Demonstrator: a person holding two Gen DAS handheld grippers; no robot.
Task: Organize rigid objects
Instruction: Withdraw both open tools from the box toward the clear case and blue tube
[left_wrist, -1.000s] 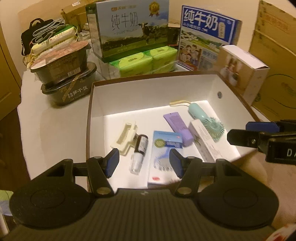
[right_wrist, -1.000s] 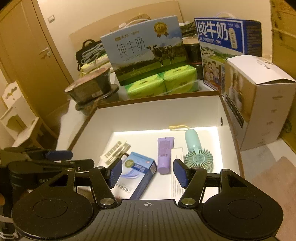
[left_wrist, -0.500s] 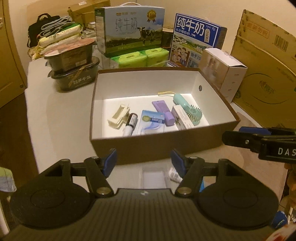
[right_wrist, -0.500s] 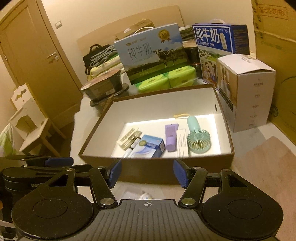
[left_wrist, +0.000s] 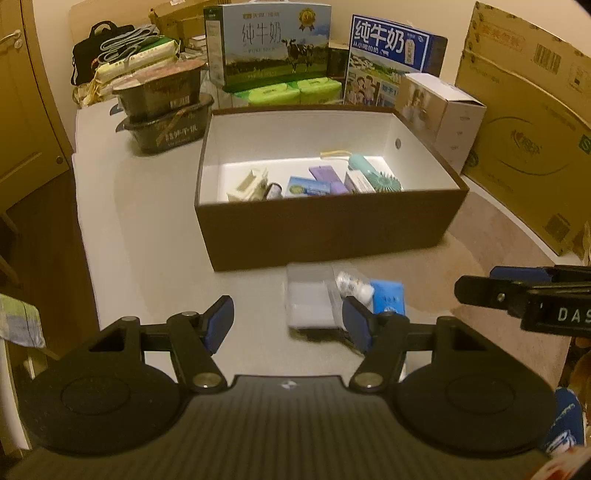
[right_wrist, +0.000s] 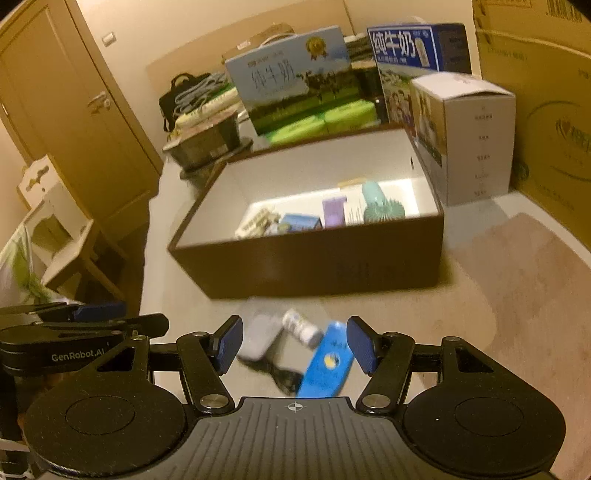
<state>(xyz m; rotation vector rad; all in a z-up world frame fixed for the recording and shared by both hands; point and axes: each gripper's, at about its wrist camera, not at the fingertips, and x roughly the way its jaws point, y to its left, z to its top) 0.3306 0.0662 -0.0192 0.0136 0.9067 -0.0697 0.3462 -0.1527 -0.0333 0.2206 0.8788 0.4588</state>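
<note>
Pale table (left_wrist: 155, 236), brown box (left_wrist: 332, 229), both grippers angled downward, jaws open, empty.

dim, warm yellow room light.
fisheye bending at the edges; right wrist view motion-blurred, bright glare on the box floor (left_wrist: 295, 168).

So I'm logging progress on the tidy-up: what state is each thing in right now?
Brown box: open, no lid on it, partly filled.
Mint fan: lying inside the box.
Purple tube: lying inside the box.
Clear case: still out on the table.
Small bottle: out, lying on its side.
Blue packet: out, lying flat.
Left gripper: open, empty.
Right gripper: open, empty.
</note>
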